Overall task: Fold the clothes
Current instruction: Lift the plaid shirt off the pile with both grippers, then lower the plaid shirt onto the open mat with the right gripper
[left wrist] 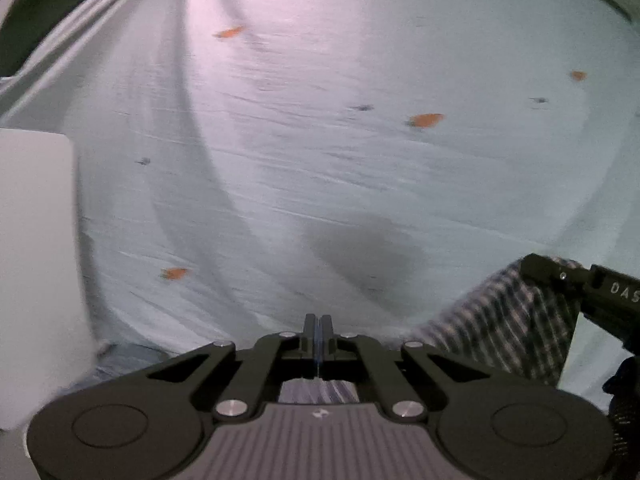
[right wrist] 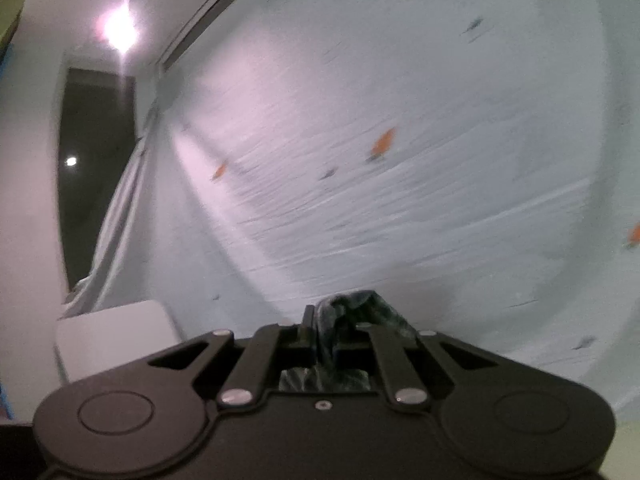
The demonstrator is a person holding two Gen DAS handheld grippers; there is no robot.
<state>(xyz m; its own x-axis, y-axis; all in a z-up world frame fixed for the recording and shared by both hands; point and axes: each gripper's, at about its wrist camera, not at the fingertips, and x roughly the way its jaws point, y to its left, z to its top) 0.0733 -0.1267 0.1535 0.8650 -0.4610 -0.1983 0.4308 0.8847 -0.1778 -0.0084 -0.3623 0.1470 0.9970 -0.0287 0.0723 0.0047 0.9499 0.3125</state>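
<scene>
The dark checked woven garment (left wrist: 500,320), lower right of the left view, is pinched by both the closed left gripper (left wrist: 319,330) and closed right gripper (right wrist: 320,326); even tension should be kept above the pale printed sheet (left wrist: 320,140).

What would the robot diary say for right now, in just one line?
stage: lifting | left gripper: shut on checked garment | right gripper: shut on checked garment | below: pale bedsheet | blur: moving
</scene>
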